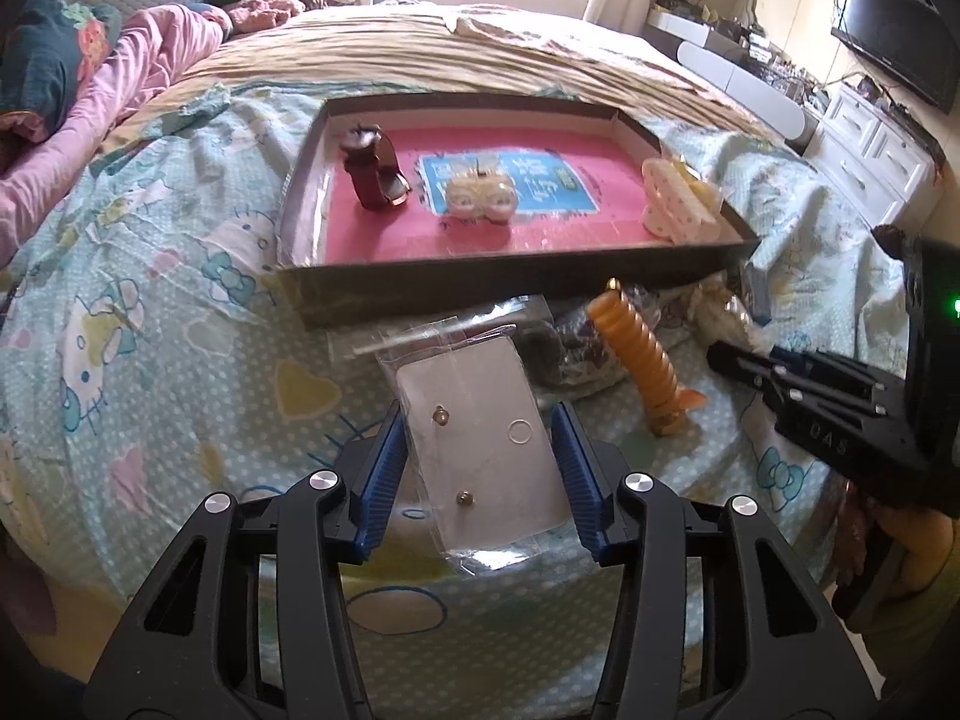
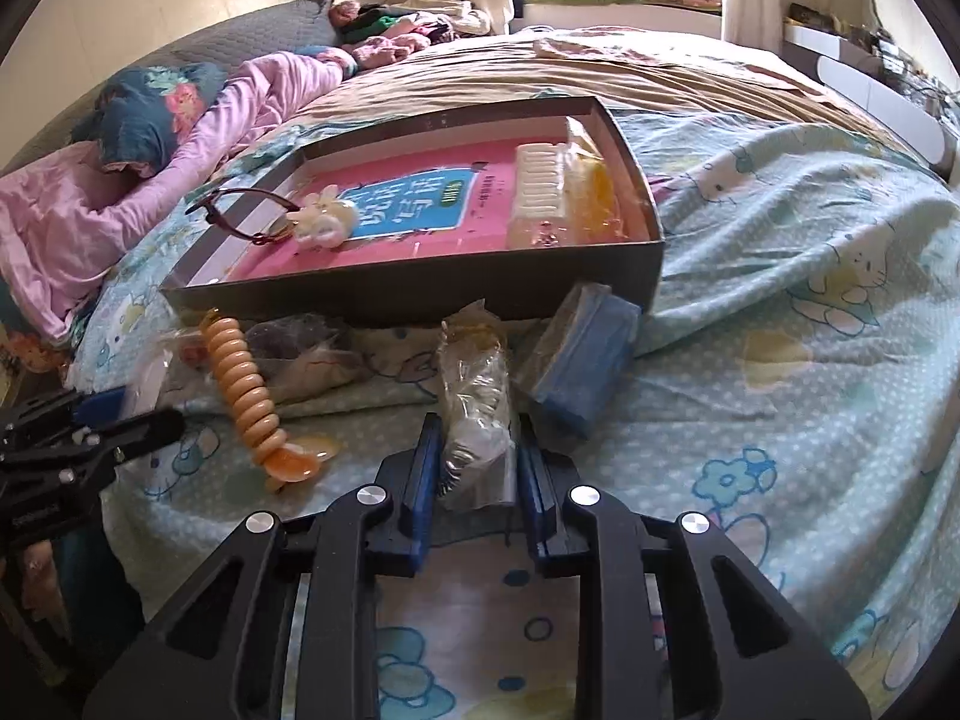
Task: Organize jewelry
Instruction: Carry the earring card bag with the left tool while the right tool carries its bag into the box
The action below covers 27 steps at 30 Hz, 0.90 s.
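My left gripper (image 1: 480, 468) is shut on a clear packet with an earring card (image 1: 480, 420), its blue pads against the card's two long edges. Two small studs show on the card. My right gripper (image 2: 477, 462) is shut on a crinkled clear bag (image 2: 474, 396) holding something white and silvery. It lies just in front of the dark shallow box (image 2: 420, 300). The box (image 1: 510, 276) holds a red-strapped watch (image 1: 375, 171), a cream hair clip (image 1: 480, 198) and a white dotted clip pack (image 1: 672, 198) on a pink book cover. The right gripper (image 1: 738, 354) also shows at right in the left wrist view.
An orange spiral hair clip (image 1: 636, 354) and dark bagged items (image 1: 558, 348) lie between the two grippers. A blue flat box (image 2: 585, 360) leans on the dark box's near corner. Everything rests on a cartoon-print bedsheet (image 2: 780, 360). Pink bedding (image 1: 120, 96) is piled at the left.
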Each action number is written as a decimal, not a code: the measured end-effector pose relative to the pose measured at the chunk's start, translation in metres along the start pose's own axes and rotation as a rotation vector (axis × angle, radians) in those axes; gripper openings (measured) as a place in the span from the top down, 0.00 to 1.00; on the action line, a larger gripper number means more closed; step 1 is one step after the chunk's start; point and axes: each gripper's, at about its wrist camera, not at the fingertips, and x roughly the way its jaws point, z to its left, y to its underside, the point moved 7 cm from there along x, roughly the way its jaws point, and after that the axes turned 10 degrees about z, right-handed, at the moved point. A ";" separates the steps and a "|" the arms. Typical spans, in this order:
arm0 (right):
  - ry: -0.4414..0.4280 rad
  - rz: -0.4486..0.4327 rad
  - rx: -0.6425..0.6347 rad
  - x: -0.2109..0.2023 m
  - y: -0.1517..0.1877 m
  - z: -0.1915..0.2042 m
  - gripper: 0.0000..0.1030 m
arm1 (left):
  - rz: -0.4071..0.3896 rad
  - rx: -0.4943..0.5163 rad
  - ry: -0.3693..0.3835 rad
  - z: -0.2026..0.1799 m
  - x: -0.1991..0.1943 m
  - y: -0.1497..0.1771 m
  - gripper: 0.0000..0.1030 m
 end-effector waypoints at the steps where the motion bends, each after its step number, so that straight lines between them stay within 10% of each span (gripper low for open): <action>1: -0.006 0.001 -0.008 -0.001 0.000 0.002 0.78 | -0.007 -0.005 0.001 0.002 -0.003 -0.001 0.61; 27: -0.114 -0.094 -0.077 -0.065 -0.014 0.026 0.79 | -0.136 -0.115 -0.007 0.044 -0.055 -0.028 0.61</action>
